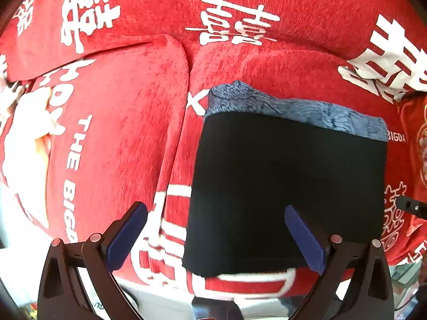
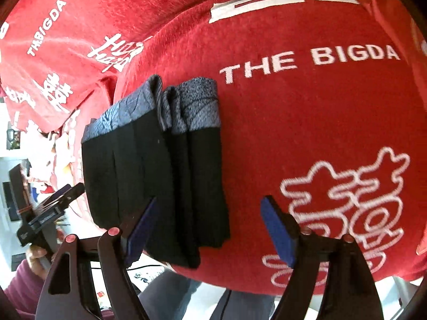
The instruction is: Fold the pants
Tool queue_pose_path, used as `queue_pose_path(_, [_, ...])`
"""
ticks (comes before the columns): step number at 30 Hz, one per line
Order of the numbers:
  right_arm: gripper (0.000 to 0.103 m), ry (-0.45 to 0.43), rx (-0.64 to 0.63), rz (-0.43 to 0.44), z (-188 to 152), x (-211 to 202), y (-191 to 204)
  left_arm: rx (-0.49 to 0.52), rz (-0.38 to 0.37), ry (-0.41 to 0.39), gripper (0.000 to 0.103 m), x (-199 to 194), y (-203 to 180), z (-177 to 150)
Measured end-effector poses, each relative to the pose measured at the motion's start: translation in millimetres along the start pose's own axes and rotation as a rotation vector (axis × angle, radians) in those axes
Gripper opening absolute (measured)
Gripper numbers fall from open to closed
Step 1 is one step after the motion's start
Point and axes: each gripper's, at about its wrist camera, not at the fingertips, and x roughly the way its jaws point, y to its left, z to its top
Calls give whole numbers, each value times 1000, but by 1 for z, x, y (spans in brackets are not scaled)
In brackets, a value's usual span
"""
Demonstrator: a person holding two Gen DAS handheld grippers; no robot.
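The black pants (image 1: 288,186) lie folded into a compact rectangle on a red sofa cushion (image 1: 120,122), their grey-blue fleece lining (image 1: 293,109) showing along the far edge. In the right wrist view the folded pants (image 2: 157,181) show stacked layers with the grey lining (image 2: 186,106) at the far end. My left gripper (image 1: 216,237) is open and empty, above the pants' near left edge. My right gripper (image 2: 210,232) is open and empty, over the near right corner of the pants. The left gripper also shows in the right wrist view (image 2: 64,194), left of the pants.
The sofa is covered in red fabric with white lettering (image 2: 309,61). A seam between two cushions (image 1: 184,101) runs left of the pants. The cushion's front edge (image 1: 240,290) is just below the pants. A white and red cloth (image 1: 387,74) lies at the back right.
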Motion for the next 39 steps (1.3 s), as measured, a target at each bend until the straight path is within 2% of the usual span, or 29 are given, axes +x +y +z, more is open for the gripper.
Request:
queue_pose_path(3, [86,-12,-1,-49,-10,-12,6,20,50,-16,103,-16,-9,-11])
queue_pose_path(8, [89,-39,-26,-126,-35,-29,30,95,88,-35,103,-36,-22,-24])
queue_pose_path(9, [92,-54,-31,-144,-42,-32,38,98,81,-30,103,-40,-23,-26])
queue_pose_path(10, [103,-60,-32,-155,-48,-35,44,99,69,-24,103,-46,-22,-29])
queue_pose_path(18, [103,-102,-75,-218,-80,-57,108,144,94,-67,103,-89,-18,-50])
queue_pose_path(21, [103,-118,-66,-242,-89,-67,125,153,71,-64,103,-99,-16,-55])
queue_pose_path(28, [103,-128,-57,-296,-106,-79,142,171,74,-45,103,-109,-11,-68])
queue_pose_path(39, [103,-135,-51,-313,-114,-88,150,171,71,-81,103,-125,-9,-67])
